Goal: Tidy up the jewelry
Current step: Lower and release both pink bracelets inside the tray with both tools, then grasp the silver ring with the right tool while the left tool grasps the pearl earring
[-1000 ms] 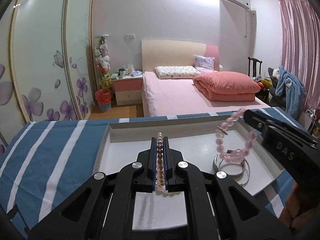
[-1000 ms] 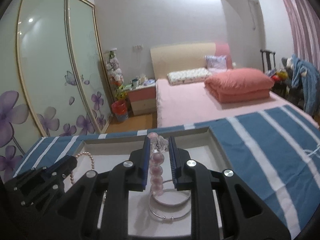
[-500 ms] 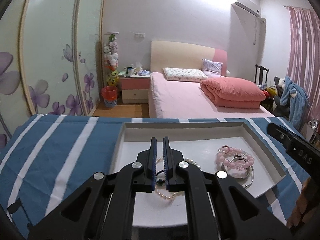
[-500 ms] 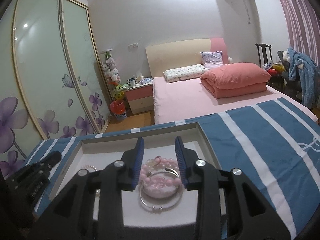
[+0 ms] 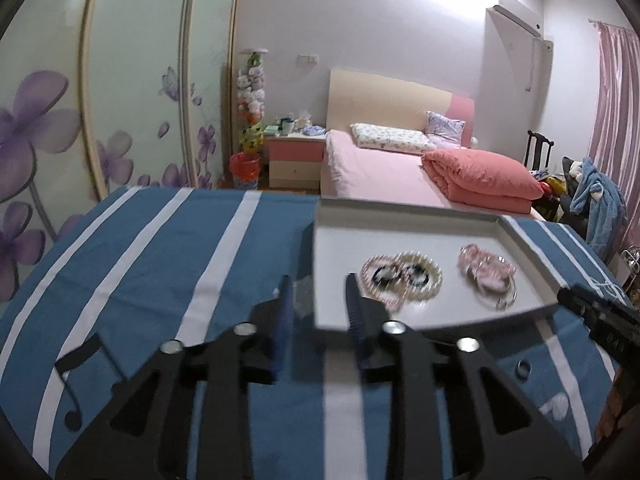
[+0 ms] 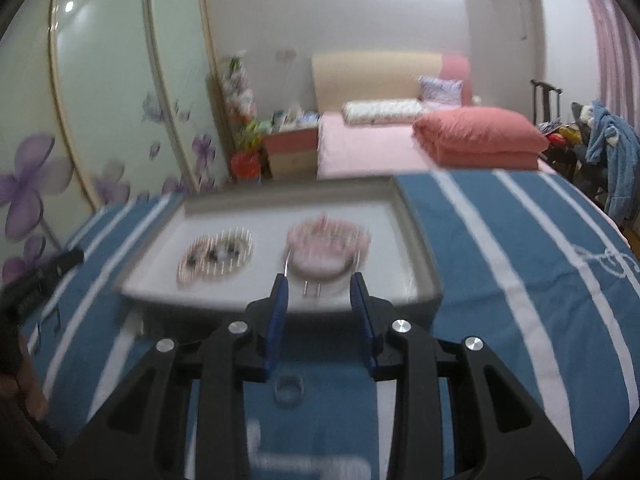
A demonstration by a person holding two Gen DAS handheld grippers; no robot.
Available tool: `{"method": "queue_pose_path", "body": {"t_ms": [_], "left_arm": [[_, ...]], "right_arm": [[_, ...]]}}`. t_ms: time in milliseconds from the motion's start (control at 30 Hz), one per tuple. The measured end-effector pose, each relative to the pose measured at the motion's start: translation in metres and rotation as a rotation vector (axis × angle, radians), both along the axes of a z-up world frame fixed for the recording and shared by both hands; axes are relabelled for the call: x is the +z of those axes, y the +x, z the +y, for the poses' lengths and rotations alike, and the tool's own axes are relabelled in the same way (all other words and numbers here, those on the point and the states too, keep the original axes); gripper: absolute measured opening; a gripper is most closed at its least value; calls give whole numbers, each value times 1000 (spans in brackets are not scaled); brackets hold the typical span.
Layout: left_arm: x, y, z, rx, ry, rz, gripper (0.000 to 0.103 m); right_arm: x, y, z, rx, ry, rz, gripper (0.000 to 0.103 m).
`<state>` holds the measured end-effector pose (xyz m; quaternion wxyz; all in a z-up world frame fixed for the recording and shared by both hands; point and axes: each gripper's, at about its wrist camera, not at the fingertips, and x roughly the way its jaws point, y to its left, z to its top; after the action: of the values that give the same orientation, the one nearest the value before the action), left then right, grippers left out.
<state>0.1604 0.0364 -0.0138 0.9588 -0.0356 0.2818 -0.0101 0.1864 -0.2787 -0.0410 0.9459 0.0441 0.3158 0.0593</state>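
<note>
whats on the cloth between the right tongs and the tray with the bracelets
One small ring lies on the striped cloth, just short of the white tray, below the open right tongs. The right wrist view shows it, blurred.

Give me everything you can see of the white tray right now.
The white tray is a shallow rectangular box with low upright walls, card-like, lying flat on the blue striped cloth. Inside lie a pearl bracelet at its left and a pink bead bracelet over a silver bangle at its right. Neither tool touches it.

Striped cloth (image 5: 160, 280) lies open; the tray (image 5: 400, 210) walls rim the jewelry.
</note>
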Motion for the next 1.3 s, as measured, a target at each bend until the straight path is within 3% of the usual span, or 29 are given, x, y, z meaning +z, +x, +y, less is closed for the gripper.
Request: {"method": "queue_pose_path", "body": {"t_ms": [233, 467, 933, 967, 1033, 1300], "left_arm": [[-11, -14, 4, -3, 3, 47, 37], [-17, -20, 5, -16, -1, 68, 44], [-24, -20, -3, -43, 14, 100, 44], [-25, -20, -5, -46, 15, 102, 44], [-26, -19, -9, -59, 22, 109, 44], [-38, -6, -36, -135, 73, 190, 44]], "right_arm": [[-29, -18, 16, 82, -52, 142, 36], [-42, -18, 26, 103, -90, 207, 38], [-45, -4, 37, 107, -145, 223, 36], [-45, -3, 38, 107, -149, 222, 35], [-45, -3, 37, 109, -156, 219, 23], [-44, -1, 16, 37, -132, 225, 22]]}}
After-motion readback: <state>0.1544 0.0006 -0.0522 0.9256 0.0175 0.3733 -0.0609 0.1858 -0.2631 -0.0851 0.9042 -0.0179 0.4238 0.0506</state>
